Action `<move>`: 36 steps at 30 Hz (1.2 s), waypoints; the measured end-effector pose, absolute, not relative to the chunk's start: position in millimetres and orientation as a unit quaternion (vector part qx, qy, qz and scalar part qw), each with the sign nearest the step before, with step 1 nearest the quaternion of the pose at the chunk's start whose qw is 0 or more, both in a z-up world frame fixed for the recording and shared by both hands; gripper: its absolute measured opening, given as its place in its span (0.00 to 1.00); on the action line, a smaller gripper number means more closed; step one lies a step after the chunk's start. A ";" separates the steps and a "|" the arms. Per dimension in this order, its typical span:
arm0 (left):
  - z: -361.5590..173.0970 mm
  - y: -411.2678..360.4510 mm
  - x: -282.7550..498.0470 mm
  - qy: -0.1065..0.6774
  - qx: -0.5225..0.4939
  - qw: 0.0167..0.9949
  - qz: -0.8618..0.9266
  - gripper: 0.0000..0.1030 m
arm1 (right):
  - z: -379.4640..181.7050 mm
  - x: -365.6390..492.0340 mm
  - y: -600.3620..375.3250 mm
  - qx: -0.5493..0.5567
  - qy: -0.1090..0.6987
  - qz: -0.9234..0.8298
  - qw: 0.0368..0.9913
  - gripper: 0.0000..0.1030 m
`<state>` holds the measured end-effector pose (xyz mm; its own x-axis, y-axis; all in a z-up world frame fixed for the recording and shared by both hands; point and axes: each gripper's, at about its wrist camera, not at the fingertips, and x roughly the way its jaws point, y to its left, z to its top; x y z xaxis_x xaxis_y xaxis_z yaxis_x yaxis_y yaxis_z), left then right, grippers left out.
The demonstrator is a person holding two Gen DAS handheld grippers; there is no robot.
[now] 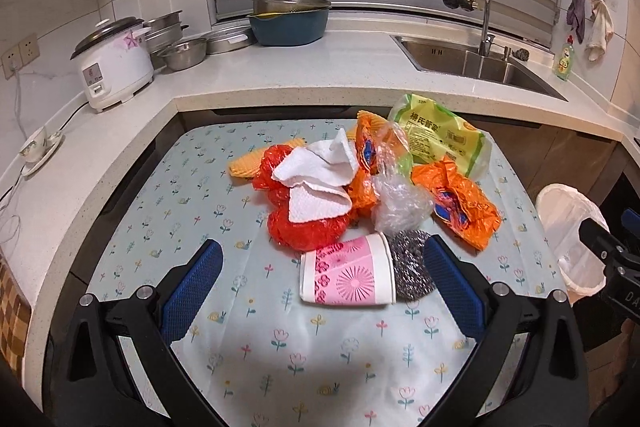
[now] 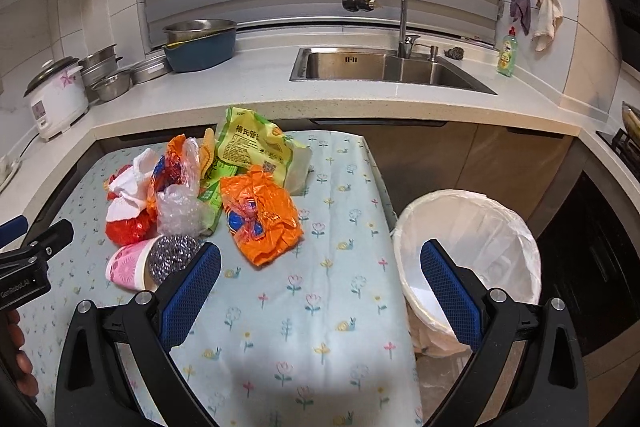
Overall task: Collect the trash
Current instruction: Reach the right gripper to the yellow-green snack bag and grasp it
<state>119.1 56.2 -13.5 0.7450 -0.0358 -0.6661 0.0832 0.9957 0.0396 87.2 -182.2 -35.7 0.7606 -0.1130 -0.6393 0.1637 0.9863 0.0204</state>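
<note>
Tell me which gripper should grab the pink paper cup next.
Left, probably. The left gripper is open with the pink paper cup lying on its side between its fingers. The right gripper is also open but faces the table edge and the white-lined trash bin, with the cup off to its left.

Pink cup (image 1: 347, 275) between spread jaws

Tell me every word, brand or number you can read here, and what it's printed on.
"GenRoboAI", as best it reads, on the black body of the left tongs.
"DA", cut off, on the right tongs.
"320", probably, small at the top of the green food bag.
Large Chinese characters on the same bag: too blurred to give for sure.
Orange wrapper, dish soap bottle, rice cooker labels: unreadable.
</note>
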 end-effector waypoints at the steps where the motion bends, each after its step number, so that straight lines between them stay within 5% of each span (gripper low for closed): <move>1: -14.9 59.2 126.2 0.355 0.032 0.934 -0.030 0.93 | -37.6 100.1 -180.6 0.037 0.339 -0.072 0.937 0.92; 16: -50.3 69.3 227.0 0.381 0.026 0.922 -0.058 0.93 | -89.1 258.4 -163.1 0.024 0.382 -0.067 0.921 0.73; 22: -57.5 56.0 253.9 0.376 0.029 0.923 -0.072 0.90 | -102.8 286.5 -164.0 0.015 0.391 -0.065 0.918 0.58; 28: -65.6 45.1 267.3 0.392 0.019 0.915 -0.096 0.51 | -110.1 296.4 -168.7 0.027 0.399 -0.049 0.915 0.25; 30: -66.2 42.7 268.5 0.394 0.023 0.914 -0.100 0.21 | -110.4 295.9 -169.2 0.028 0.400 -0.045 0.915 0.16; 32: -66.1 43.0 268.8 0.398 0.020 0.912 -0.098 0.06 | -108.6 294.2 -169.6 0.029 0.397 -0.044 0.916 0.13; 36: -57.4 47.2 261.6 0.383 0.019 0.919 -0.089 0.03 | -99.2 283.1 -170.9 0.027 0.387 -0.040 0.921 0.11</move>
